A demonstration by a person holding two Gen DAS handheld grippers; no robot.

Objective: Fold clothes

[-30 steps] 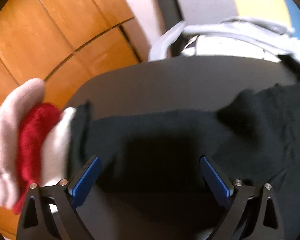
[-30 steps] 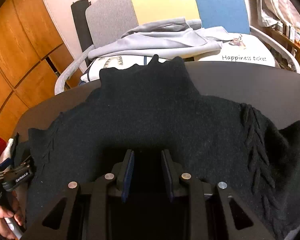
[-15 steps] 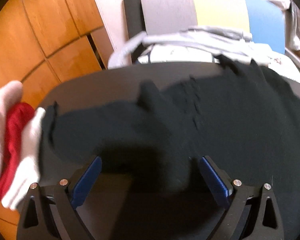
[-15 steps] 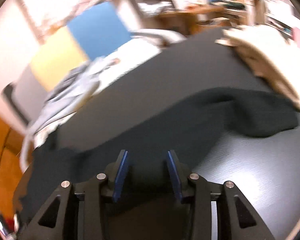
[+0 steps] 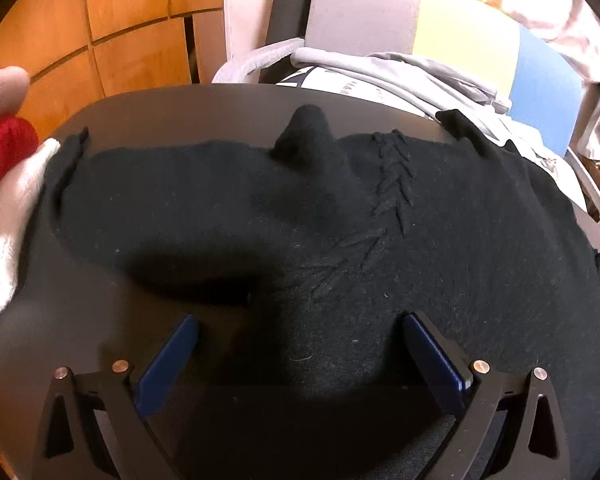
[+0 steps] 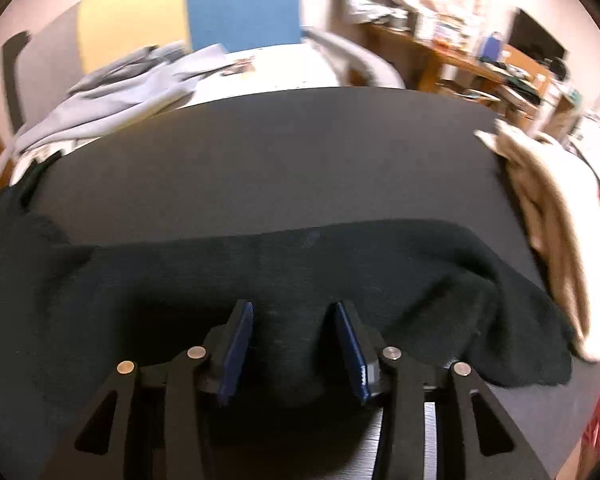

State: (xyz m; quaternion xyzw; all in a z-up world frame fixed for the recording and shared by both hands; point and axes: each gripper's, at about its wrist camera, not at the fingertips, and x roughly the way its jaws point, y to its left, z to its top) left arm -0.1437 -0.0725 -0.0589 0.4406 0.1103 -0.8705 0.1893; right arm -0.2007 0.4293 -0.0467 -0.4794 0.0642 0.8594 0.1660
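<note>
Where black sweater (image 6: 284, 264) blurs, sleeve end cropped.

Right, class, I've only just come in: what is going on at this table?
A person is folding a black sweater spread on a dark table, with a gripper in each hand. The left gripper hangs wide open over it. The right gripper has just been opening, with sweater cloth between its jaws but no longer pinched. A beige garment lies at the table's right end.

Both grippers' fingers (image 5: 432, 356) (image 6: 352, 344) spread apart
</note>
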